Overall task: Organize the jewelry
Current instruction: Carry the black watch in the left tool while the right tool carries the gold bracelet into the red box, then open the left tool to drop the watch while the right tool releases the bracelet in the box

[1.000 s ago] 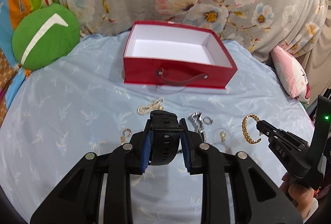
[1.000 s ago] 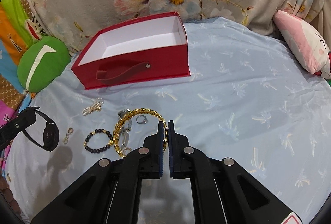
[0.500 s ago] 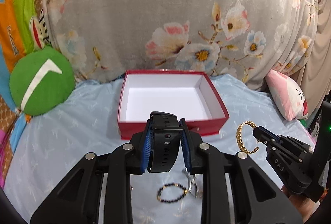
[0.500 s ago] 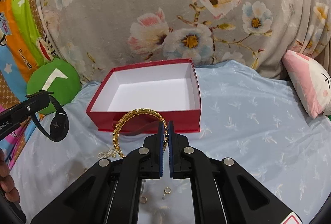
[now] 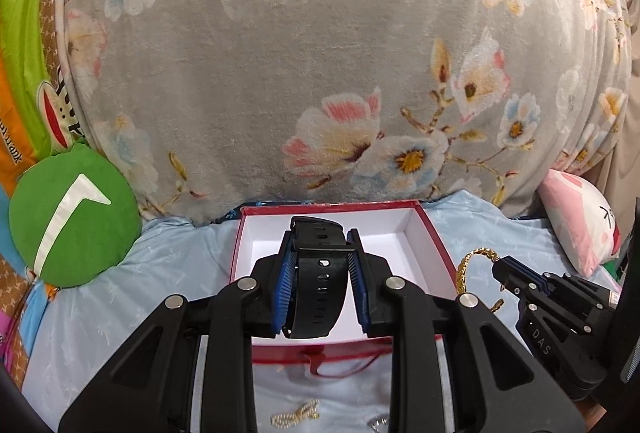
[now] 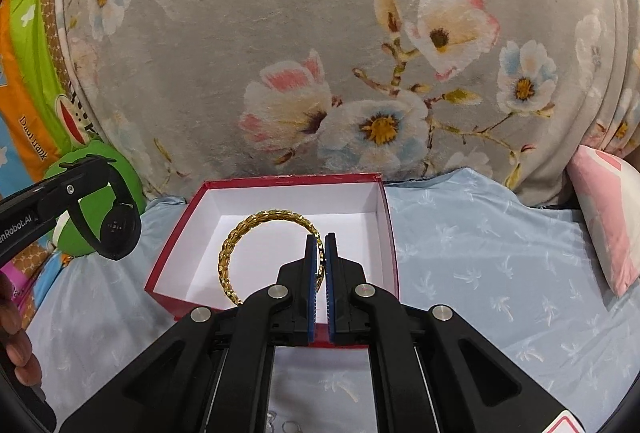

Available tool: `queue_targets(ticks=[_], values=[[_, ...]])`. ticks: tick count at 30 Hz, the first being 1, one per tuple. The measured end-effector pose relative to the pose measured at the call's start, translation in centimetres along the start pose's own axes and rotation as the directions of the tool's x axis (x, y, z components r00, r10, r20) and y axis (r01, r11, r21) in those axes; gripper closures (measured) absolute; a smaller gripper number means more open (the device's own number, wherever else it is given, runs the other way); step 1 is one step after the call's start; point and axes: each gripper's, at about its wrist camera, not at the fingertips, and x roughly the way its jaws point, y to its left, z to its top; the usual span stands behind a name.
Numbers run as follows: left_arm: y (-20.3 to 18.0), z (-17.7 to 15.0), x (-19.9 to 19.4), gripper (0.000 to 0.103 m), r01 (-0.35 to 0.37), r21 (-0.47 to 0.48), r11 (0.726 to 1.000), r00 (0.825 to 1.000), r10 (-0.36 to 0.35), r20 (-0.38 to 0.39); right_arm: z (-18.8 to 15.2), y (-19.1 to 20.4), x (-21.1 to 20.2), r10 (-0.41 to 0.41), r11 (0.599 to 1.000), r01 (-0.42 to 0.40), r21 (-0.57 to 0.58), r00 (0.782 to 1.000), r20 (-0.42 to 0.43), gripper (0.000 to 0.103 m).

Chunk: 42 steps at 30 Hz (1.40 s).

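My left gripper (image 5: 319,245) is shut on a black watch (image 5: 316,281) and holds it above the open red box (image 5: 430,229) with a white inside. My right gripper (image 6: 320,239) is shut on a gold chain bracelet (image 6: 240,233), held over the near part of the same red box (image 6: 390,233). In the left wrist view the right gripper (image 5: 500,267) with the bracelet (image 5: 466,265) is just right of the box. In the right wrist view the left gripper (image 6: 86,167) with the watch (image 6: 118,225) hangs left of the box.
A pearl bracelet (image 5: 296,415) and a silver piece (image 5: 378,423) lie on the light blue sheet (image 6: 480,253) in front of the box. A floral blanket (image 5: 320,53) rises behind it. A green cushion (image 5: 72,217) is at the left, a pink pillow (image 5: 580,217) at the right.
Both grippers have risen from the sheet and moved forward with the watch and the gold bracelet, and now hang over or beside the red box. The loose jewelry has dropped to the frame bottom.
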Motion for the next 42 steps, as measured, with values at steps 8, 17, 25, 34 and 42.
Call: queue_targets(ticks=[8, 17, 25, 34, 42], values=[[1.0, -0.1, 6.6, 0.078, -0.026, -0.019, 0.999, 0.998, 0.025, -0.054, 1.6, -0.5, 5.8, -0.005, 1.000, 0.006, 0.007, 0.999, -0.034, 0.100], [1.7, -1.3, 11.7, 0.078, -0.042, -0.012, 0.999, 0.994, 0.041, -0.100, 1.2, -0.3, 10.6, -0.026, 1.000, 0.025, -0.008, 0.996, -0.081, 0.100], [1.4, -2.6, 15.7, 0.078, -0.046, 0.003, 0.999, 0.988, 0.046, -0.145, 0.4, -0.3, 14.2, -0.042, 0.999, 0.041, -0.013, 0.991, -0.124, 0.100], [1.5, -3.8, 17.6, 0.055, -0.076, 0.012, 0.997, 0.987, 0.077, -0.140, -0.8, -0.3, 16.3, -0.057, 0.998, 0.053, -0.034, 0.989, -0.137, 0.094], [1.5, -3.1, 16.1, 0.039, -0.078, 0.006, 0.997, 0.993, 0.078, -0.092, -1.3, -0.9, 16.4, -0.054, 0.999, 0.053, -0.012, 0.987, -0.150, 0.094]])
